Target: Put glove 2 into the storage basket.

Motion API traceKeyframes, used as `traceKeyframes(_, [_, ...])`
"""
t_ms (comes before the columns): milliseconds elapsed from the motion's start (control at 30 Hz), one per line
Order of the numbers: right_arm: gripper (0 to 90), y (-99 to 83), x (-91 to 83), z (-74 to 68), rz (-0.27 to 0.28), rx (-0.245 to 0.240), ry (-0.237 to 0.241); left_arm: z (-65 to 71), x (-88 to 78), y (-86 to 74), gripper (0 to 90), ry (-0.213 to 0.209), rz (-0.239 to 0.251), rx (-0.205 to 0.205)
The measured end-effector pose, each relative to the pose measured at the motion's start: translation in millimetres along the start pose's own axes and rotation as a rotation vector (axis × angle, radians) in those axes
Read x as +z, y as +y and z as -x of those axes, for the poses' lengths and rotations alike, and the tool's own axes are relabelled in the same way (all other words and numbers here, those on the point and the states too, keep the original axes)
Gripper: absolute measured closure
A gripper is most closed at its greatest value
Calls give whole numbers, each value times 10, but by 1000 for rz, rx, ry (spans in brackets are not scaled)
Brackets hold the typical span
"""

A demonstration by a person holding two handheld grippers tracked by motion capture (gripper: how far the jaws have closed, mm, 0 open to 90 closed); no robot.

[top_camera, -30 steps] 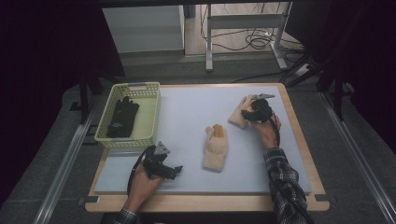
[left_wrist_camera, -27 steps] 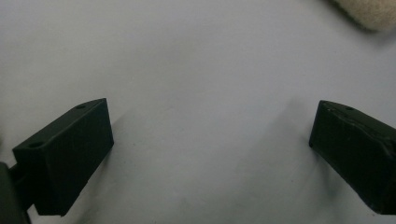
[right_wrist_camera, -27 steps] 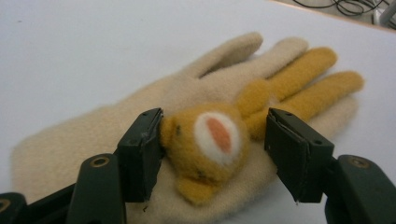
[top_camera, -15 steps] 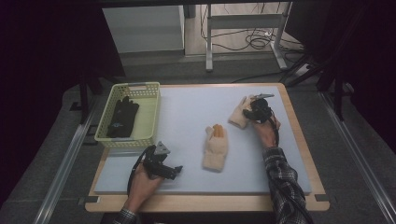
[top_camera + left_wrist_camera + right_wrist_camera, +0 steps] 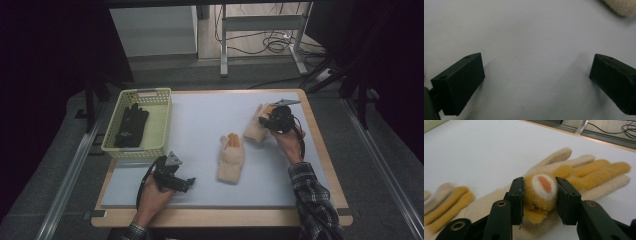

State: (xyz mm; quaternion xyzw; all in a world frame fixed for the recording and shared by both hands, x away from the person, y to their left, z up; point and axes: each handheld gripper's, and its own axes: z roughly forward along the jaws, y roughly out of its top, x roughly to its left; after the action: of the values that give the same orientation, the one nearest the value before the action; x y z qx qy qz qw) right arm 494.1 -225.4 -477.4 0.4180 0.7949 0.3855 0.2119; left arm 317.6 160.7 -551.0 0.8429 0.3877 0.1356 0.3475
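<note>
A cream glove with yellow fingers point(image 5: 254, 130) lies at the mat's far right. My right gripper point(image 5: 274, 120) is shut on it. In the right gripper view the jaws point(image 5: 539, 181) have just been closing and now pinch a fuzzy orange-and-white patch on the held glove point(image 5: 576, 171), bunching it up. A matching second glove point(image 5: 231, 158) lies flat mid-mat and shows at the left of the right gripper view point(image 5: 446, 200). My left gripper point(image 5: 181, 182) rests on the near left of the mat, open, with bare mat between its jaws point(image 5: 536, 75). A cream glove edge point(image 5: 621, 6) shows at the top right of the left gripper view.
A pale green basket point(image 5: 165, 120) stands at the mat's far left with black gloves point(image 5: 131, 126) inside. The light mat point(image 5: 200, 115) sits on a wooden board. Metal table legs and cables lie on the floor beyond the far edge.
The right gripper has closed on the far glove's fuzzy patch and risen slightly with it. The left gripper has stayed in place.
</note>
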Motion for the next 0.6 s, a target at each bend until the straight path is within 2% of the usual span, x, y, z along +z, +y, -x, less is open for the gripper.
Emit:
traceKeyframes(333, [596,63,-291,-239,34,-36,95,-3,-3,0,0,0,-5,5])
traceKeyframes(600, [596,42,-522,-583,69,-81,212,2,1,0,0,1,1,-2])
